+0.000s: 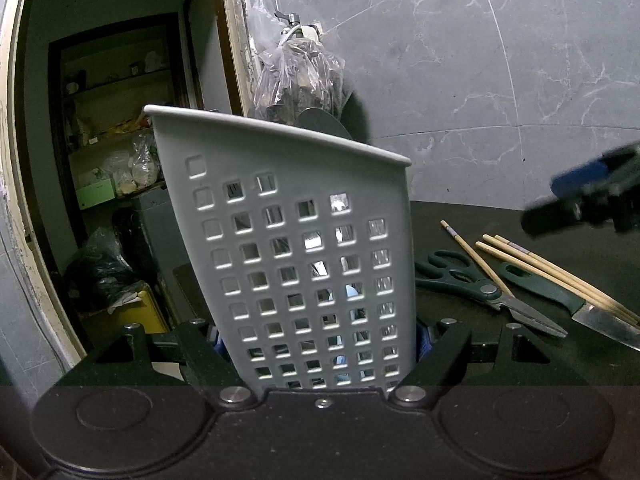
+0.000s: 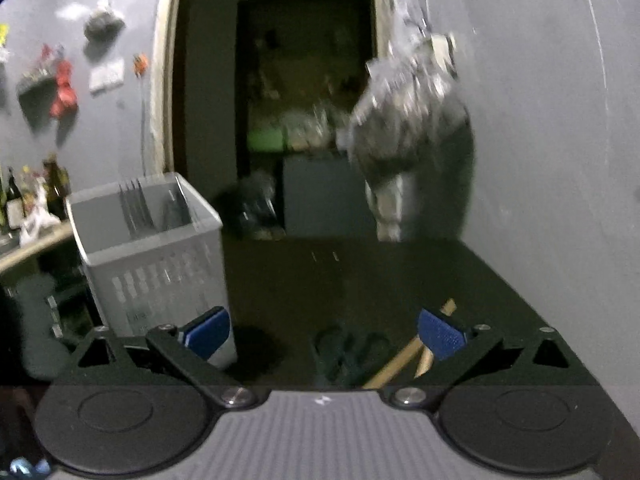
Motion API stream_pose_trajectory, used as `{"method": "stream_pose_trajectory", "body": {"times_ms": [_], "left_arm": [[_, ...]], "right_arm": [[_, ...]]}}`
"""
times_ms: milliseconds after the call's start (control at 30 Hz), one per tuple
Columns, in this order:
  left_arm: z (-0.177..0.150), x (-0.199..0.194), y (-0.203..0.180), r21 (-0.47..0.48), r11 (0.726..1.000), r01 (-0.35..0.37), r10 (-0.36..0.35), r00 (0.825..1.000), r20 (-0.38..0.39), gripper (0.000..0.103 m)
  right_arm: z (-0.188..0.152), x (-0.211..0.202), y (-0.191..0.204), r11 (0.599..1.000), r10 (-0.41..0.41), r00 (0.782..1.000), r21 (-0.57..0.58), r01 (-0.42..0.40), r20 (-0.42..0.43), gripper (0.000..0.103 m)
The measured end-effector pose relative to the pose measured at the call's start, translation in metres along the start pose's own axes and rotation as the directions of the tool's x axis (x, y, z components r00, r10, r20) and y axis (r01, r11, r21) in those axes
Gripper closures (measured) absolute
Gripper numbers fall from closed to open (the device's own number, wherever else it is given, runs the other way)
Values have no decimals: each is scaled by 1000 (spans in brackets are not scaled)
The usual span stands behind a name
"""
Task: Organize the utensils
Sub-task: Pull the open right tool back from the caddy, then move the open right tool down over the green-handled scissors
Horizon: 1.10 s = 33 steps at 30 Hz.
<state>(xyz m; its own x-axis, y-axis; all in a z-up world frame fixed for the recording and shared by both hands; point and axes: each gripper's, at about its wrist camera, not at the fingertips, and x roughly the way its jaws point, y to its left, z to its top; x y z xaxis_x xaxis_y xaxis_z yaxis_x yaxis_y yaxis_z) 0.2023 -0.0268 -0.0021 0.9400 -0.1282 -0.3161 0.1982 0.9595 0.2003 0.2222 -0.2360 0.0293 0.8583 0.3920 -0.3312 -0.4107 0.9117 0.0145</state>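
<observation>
A grey perforated utensil holder point(image 1: 304, 240) stands on the dark counter, and my left gripper point(image 1: 320, 340) is shut on its lower sides. To its right lie green-handled scissors point(image 1: 476, 286), a green-handled knife point(image 1: 560, 300) and several wooden chopsticks point(image 1: 560, 276). My right gripper point(image 1: 584, 200) hovers blurred above them. In the right wrist view the right gripper point(image 2: 324, 336) is wide open with nothing pressed between its blue pads point(image 2: 440, 338). The scissors handles point(image 2: 348, 356) and chopsticks point(image 2: 400, 364) lie just below it. The holder point(image 2: 160, 264) stands to the left with a fork point(image 2: 136, 208) inside.
A clear plastic bag point(image 1: 296, 80) hangs on the grey marble wall behind the holder. An open doorway point(image 1: 116, 120) with cluttered shelves lies beyond the counter's far edge. Bottles point(image 2: 52, 188) stand at the far left. The dark counter point(image 2: 400, 272) runs along the wall.
</observation>
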Motion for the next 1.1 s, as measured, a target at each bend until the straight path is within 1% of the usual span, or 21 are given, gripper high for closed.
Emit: {"method": "stream_pose_trajectory", "body": {"times_ms": [100,167,233,467,600,700,800,900,1000,1067,1100], "left_arm": [[0,0,0,-1,1000,1,-1,1000,0,23],[0,0,0,-1,1000,1,-1,1000,0,23],[0,0,0,0,1000,1,-1,1000,0,23],[0,0,0,-1,1000,2,-2,1000,-1,23],[1,0,0,-2,1000,3,-3,1000,-2,23],[1,0,0,-2,1000,2,-2,1000,-1,23],[0,0,0,-1,1000,2,-2,1000,-3,23],[1,-1,0,-1,1000,3,-3,1000,-5,23],[1,-1,1,-1,1000,2,-2,1000,-6,23],[0,-1,1,0,1000,2,-2,1000,-6,23],[1,-1,1,0,1000,2,-2,1000,-6,23]], "right_arm": [[-11,4,-3,1000,-14,998,-3,14,-66,0],[-16,10,-1,1000,-10,993,-18,7,-121,0],[-23,14,4,999,-4,987,-33,-1,-159,0],[-34,31,28,993,39,975,-104,-63,-217,0],[-35,41,30,993,44,969,-96,-69,-242,0],[-32,42,21,996,57,966,-49,-72,-252,0],[-31,41,5,994,113,959,42,-106,-262,0],[-30,41,-14,981,158,953,150,-122,-258,1],[-30,43,-31,966,178,954,228,-122,-240,2],[-30,45,-39,958,181,956,263,-117,-232,6],[-31,46,-43,955,180,956,273,-113,-231,13]]}}
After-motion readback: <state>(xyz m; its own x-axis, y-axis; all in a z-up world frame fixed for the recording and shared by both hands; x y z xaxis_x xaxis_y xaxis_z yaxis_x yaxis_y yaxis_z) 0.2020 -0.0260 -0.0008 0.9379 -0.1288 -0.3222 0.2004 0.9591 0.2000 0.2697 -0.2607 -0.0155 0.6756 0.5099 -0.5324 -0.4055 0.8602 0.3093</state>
